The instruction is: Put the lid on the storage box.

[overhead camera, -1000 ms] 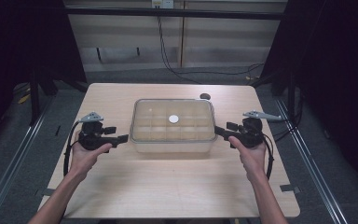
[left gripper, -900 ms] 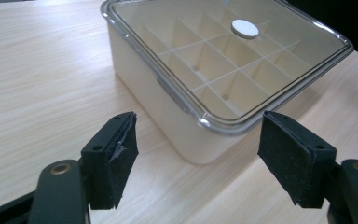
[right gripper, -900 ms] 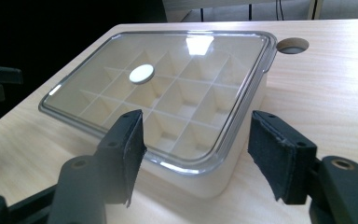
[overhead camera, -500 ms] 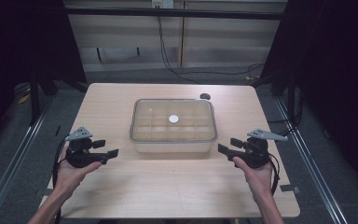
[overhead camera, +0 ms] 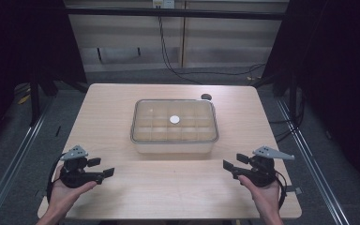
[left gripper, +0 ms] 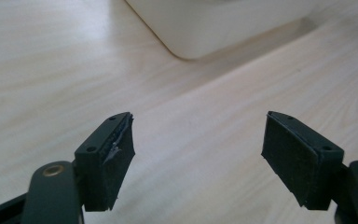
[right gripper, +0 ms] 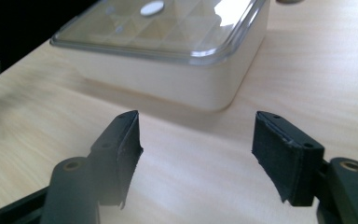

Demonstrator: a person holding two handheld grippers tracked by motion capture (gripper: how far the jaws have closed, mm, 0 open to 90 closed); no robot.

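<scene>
- Hands sit nearest, at the near edge of the table point(overhead camera: 122, 197): the left gripper point(overhead camera: 104, 168) at the near left, the right gripper point(overhead camera: 229, 168) at the near right, well apart, each tip turned inward.
- Both sets of jaws have just been opening and stand wide, released, with bare wood between the pads in each gripper view.
- Neither gripper touches the box point(overhead camera: 174, 125), which rests on the tabletop around the middle, between the two and farther off.
- A clear lid point(overhead camera: 145, 112) covers it; a grid of compartments shows through, and a small white disc point(overhead camera: 174, 120) sits at the lid's centre.
- A small dark round thing point(overhead camera: 206, 97) lies just beyond the box's far right corner.
- Cables trail over the floor behind the table.
</scene>
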